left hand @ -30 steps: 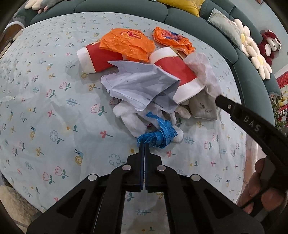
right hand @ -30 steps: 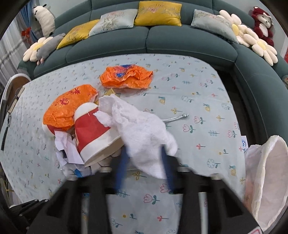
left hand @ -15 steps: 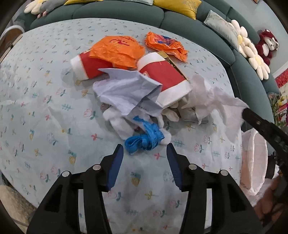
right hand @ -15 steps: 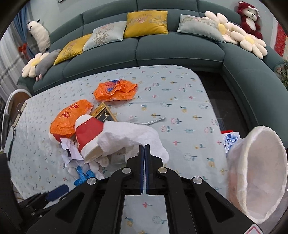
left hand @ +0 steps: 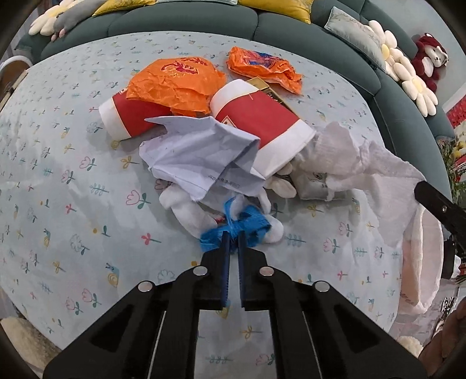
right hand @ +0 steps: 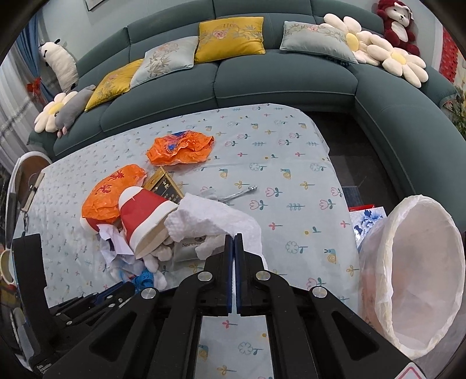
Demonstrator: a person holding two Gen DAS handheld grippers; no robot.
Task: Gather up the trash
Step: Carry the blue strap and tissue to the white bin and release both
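Two fisheye views, each from a camera mounted on hand-held tongs, looking forward and steeply down along the two fingers.

The left wrist view sits close above the surface (left hand: 58,180). Its own left tongs (left hand: 232,233) fill the lower middle. The trash pile (left hand: 204,151) lies just beyond their tips. The sofa (left hand: 180,20) curves along the top edge.

The right wrist view looks from farther back and to the pile's right, with the right tongs (right hand: 234,236) low in the middle. It takes in more sofa (right hand: 276,75) and a lined bin (right hand: 413,268) at right.

Both views share the pile (right hand: 139,221), the surface (right hand: 291,151) and the sofa. Each view catches the other tongs at its edge.
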